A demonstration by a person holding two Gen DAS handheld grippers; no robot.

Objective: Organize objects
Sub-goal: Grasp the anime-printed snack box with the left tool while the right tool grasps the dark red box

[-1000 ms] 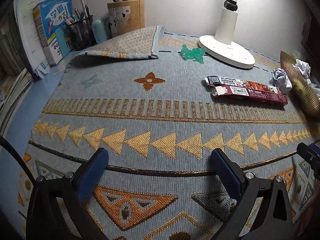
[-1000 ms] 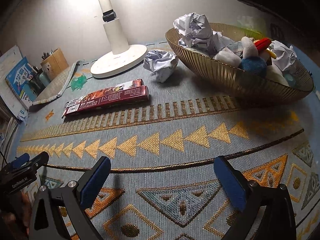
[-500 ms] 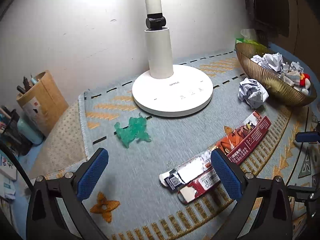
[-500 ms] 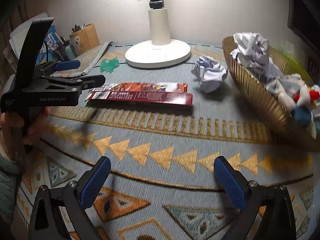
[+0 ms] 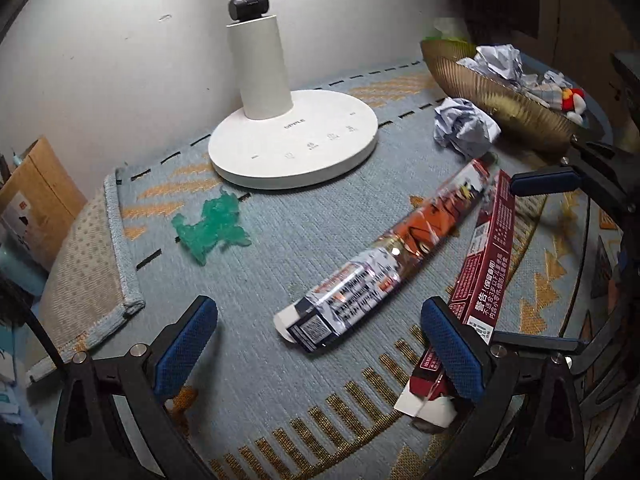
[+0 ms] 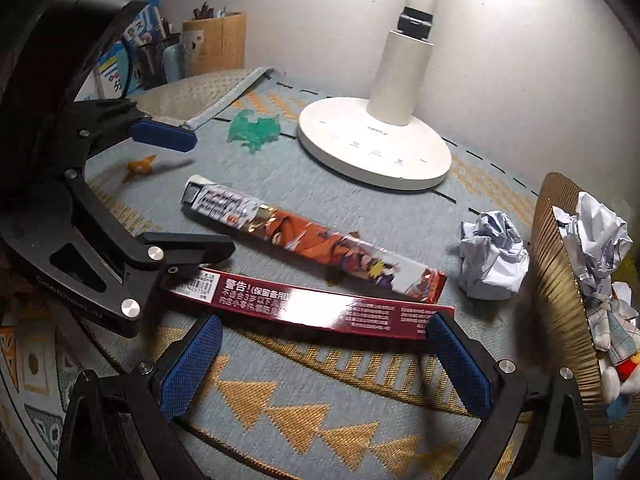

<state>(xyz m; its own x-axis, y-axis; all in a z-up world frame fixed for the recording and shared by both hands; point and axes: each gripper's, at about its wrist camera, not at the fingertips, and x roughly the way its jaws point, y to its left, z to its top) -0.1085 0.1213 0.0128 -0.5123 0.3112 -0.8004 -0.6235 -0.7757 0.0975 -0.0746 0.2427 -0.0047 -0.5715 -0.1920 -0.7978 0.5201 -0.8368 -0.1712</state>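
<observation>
Left wrist view: left claw (image 5: 316,344) spread, empty, over patterned counter (image 5: 280,248). Printed box (image 5: 384,256) just ahead between pads; maroon box (image 5: 486,264) against right pad (image 5: 452,344), far end near right claw. Risk: closing now clips both glossy boxes, one skids.

Right wrist view: right claw (image 6: 320,360) spread, empty. Maroon box (image 6: 320,308) spans its pads, long, flat, shiny. Risk: claws collide. Gold bowl (image 6: 560,280) right, already full.

Home study desk — lamp (image 5: 294,140), pen holder (image 6: 214,42), workbooks (image 6: 120,68).
</observation>
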